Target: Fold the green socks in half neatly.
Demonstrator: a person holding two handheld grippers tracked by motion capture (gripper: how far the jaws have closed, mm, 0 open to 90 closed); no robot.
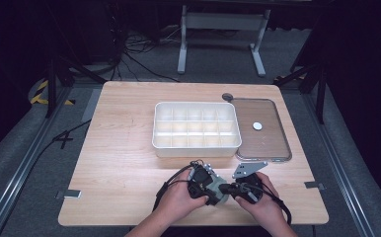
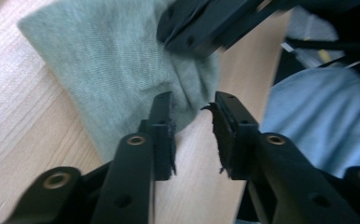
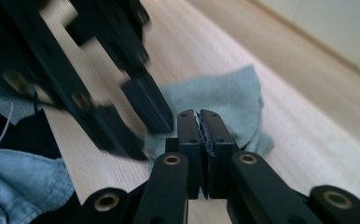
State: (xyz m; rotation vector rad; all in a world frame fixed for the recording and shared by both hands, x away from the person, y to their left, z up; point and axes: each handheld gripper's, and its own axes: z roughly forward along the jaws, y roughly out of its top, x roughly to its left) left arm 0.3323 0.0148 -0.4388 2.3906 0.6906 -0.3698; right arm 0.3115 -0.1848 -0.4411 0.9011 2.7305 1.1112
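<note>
One grey cloth (image 1: 220, 191), one white divided box (image 1: 197, 129), one clear lid (image 1: 263, 129).

No readable text, labels or numbers — none on anything

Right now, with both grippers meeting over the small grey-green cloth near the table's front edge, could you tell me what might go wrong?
1. The right gripper is shut at the edge of the grey-green knit cloth; whether it pinches fabric is unclear, so a lift may slip.
2. The left gripper stands open with only the cloth's corner by its pads, so it may close on air.
3. Both grippers crowd together and could collide, and the cloth lies near the wooden table front edge.
</note>
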